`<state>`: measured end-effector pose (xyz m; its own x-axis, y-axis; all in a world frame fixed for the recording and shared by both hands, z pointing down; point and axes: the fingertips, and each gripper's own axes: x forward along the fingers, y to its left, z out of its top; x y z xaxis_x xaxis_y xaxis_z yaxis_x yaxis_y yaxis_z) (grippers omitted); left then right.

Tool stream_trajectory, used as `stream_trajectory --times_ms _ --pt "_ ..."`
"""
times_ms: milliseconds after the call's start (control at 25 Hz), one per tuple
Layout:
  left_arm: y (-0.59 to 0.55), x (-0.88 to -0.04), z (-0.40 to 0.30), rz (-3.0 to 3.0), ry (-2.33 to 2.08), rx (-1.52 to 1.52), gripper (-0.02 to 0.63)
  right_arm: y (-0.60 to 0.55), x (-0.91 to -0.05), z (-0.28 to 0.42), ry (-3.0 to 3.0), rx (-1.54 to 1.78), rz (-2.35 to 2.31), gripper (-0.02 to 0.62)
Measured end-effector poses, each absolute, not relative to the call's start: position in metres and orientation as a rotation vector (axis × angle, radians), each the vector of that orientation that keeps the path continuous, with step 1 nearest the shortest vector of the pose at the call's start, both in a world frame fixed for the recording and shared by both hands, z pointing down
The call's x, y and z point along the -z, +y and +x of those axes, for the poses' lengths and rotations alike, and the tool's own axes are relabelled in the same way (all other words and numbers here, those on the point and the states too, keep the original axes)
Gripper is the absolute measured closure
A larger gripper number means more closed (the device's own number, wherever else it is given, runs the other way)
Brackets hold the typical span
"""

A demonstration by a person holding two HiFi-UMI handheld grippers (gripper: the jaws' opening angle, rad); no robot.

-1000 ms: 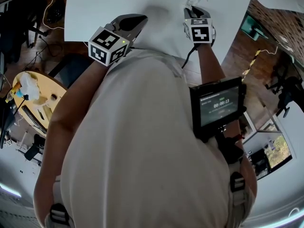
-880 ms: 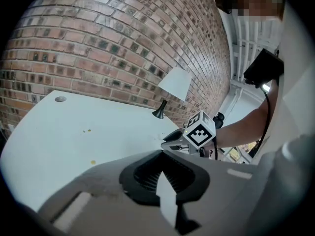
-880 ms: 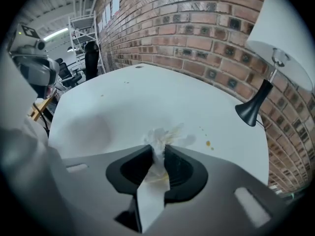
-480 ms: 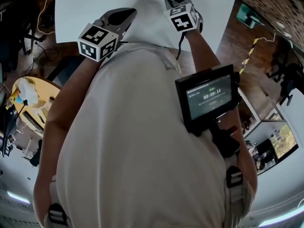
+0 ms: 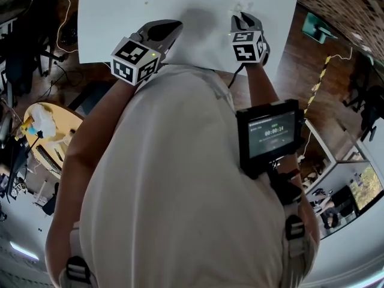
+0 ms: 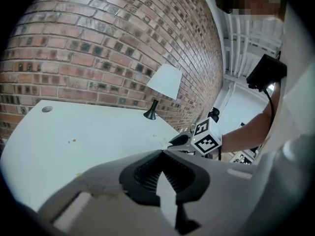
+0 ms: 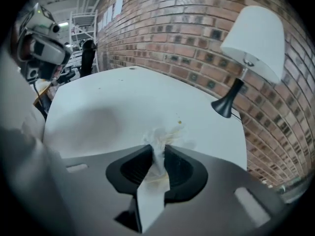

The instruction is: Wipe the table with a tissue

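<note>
Right gripper slid rightward — tissue clamped, on table.

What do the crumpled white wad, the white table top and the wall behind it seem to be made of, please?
Crumpled white tissue: thin soft paper, matte, by its wispy creased folds. White table top: smooth, matte, probably laminate or painted board. Red-brown wall: rough brick with mortar joints.

Bright even light; soft shadow on the smooth white tabletop left of the jaws; edges bend, darken
</note>
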<state>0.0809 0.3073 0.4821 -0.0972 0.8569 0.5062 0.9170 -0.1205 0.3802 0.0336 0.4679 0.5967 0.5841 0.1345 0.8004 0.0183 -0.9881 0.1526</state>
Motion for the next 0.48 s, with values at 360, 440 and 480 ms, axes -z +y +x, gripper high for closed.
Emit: stream_trajectory --times_ms 360,440,480 --pt "0.308 -0.483 0.075 -2.043 -2.022 1.015 0.601 0.518 -0.595 0.015 0.259 -1.398 2.762 0.506" --pt "0.308 -0.482 0.074 -2.045 -2.014 1.016 0.601 0.523 -0.595 0.022 0.206 -1.392 2.751 0.506" --pt "0.305 -0.481 0.075 -2.050 -2.004 1.017 0.601 0.523 -0.596 0.027 0.175 -1.385 2.738 0.506"
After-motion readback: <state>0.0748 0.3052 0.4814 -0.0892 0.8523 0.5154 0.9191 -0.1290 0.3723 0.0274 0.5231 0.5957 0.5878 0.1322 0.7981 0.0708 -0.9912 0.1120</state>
